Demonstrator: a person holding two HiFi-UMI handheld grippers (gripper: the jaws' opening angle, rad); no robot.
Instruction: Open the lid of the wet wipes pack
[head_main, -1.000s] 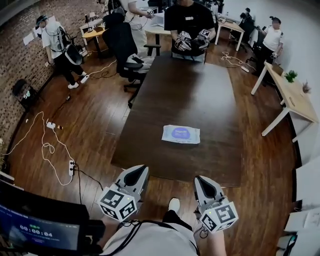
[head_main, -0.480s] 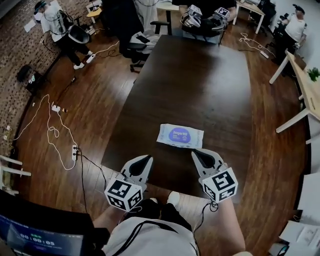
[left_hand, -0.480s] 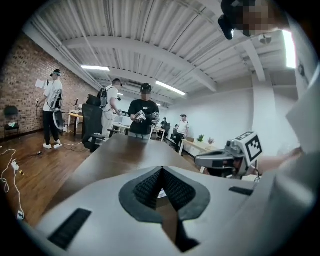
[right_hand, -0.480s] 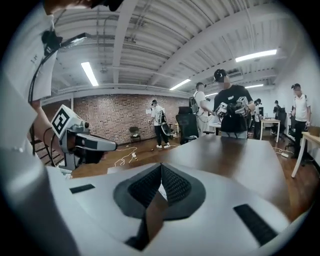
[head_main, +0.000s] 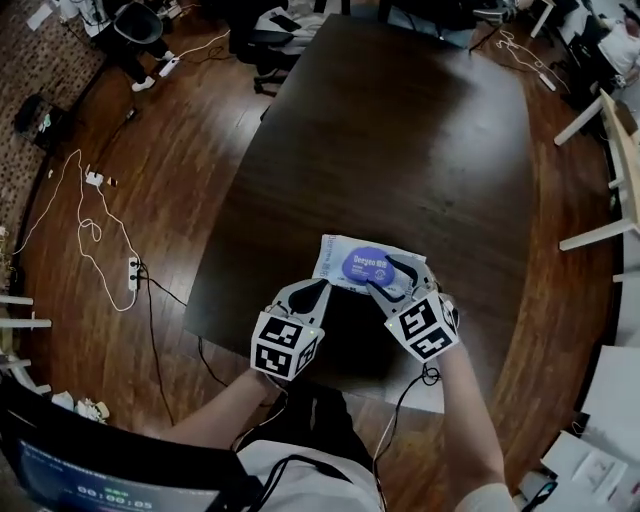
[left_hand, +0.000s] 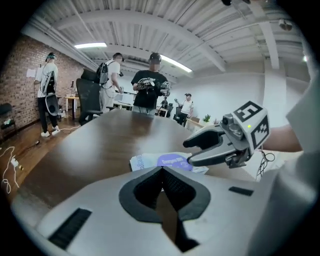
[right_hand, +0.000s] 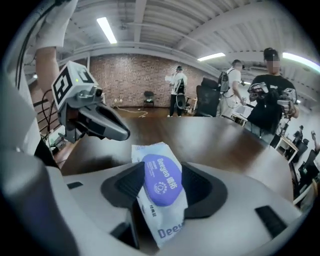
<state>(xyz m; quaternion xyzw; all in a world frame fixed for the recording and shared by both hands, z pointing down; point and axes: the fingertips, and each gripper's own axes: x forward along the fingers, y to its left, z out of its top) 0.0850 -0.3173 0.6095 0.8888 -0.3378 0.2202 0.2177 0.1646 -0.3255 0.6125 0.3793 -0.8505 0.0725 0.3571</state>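
Both forearms reach in low over the table (head_main: 400, 130); left gripper (head_main: 319, 289) points at the near-left corner of the wet wipes pack (head_main: 345, 262), jaws together, nothing in them; right gripper (head_main: 398, 284) sits over the pack's near-right part, jaws apart astride the purple lid (head_main: 366, 265). Pack's near edge is hidden under the right gripper; pad contact unclear.

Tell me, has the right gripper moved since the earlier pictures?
Yes. The right gripper went forward: it was short of the near edge of the table, and its fingers now reach the wet wipes pack.
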